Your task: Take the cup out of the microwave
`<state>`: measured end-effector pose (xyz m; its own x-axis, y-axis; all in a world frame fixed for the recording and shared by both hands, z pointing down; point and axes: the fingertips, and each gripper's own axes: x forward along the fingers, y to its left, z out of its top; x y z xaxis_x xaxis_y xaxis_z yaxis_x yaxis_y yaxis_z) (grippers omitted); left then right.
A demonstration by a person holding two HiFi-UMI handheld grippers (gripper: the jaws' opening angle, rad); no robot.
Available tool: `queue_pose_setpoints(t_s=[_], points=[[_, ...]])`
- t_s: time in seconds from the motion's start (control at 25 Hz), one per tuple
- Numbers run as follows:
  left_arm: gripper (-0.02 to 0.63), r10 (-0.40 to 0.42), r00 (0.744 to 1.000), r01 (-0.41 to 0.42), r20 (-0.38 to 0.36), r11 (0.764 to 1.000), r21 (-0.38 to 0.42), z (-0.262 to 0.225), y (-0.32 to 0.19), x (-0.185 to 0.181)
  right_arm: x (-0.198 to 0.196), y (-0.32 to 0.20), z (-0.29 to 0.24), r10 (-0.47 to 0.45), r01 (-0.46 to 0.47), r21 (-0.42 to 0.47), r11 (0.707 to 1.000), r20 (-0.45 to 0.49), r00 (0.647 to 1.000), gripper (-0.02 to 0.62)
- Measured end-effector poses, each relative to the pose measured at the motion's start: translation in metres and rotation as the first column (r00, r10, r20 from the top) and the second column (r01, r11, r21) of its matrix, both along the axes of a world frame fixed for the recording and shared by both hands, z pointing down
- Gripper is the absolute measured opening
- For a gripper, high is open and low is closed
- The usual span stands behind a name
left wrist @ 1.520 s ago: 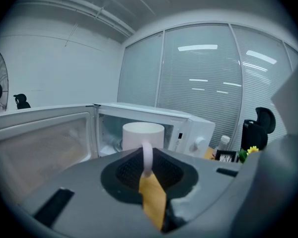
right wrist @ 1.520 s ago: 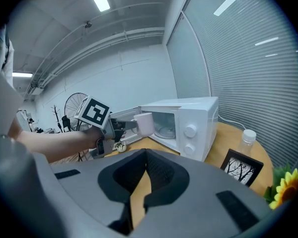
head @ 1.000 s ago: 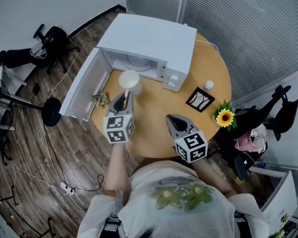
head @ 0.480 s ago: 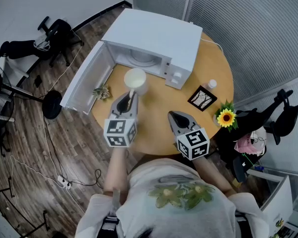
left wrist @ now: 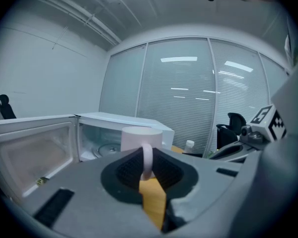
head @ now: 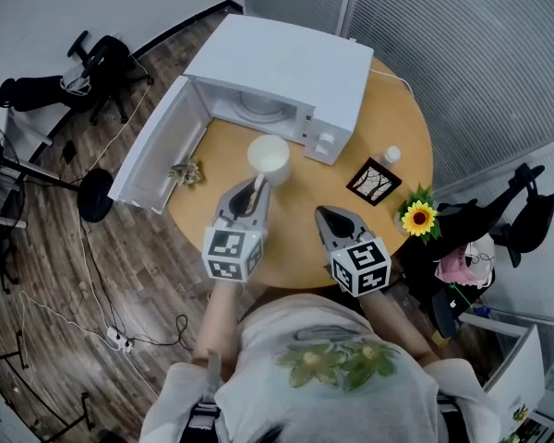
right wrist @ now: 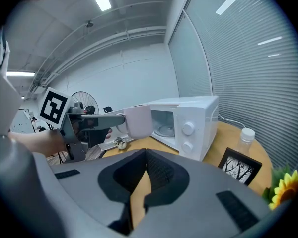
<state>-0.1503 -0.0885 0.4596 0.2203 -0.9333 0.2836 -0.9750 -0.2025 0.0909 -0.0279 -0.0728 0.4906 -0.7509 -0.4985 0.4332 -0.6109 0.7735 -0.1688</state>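
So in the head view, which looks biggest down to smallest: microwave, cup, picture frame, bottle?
1. microwave
2. cup and picture frame: about alike. The cup is held up nearer the camera, so I won't rank them.
3. bottle

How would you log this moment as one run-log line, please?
phase: cup removal | left gripper: shut on cup by its handle | cup: outside microwave, over table | microwave door: open | right gripper: shut, empty

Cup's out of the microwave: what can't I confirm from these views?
Cup contents: too small in head view; left gripper view looks from below its rim.
Microwave cavity's rear: its roof hides it in head view.
Small thing beside the door: too small to identify.
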Motion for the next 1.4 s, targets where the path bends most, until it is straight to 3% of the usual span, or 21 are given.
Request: queue_pose_setpoints(t_s=[0.6,1.4], points=[[0.051,0.126,0.992,-0.125,-0.003,0.991,-0.051,0.024,-0.016,0.039,0.022,-0.015,0.011,0.078,-0.078,-0.019,0.997,-0.007,0.997,0.017],[0.051,0.297,0.955,-0.295,-0.006,0.946,-0.135,0.081,-0.021,0.078,0.038,-0.033,0.029,0.149,-0.151,-0.046,0.988,-0.043,0.988,0.017]])
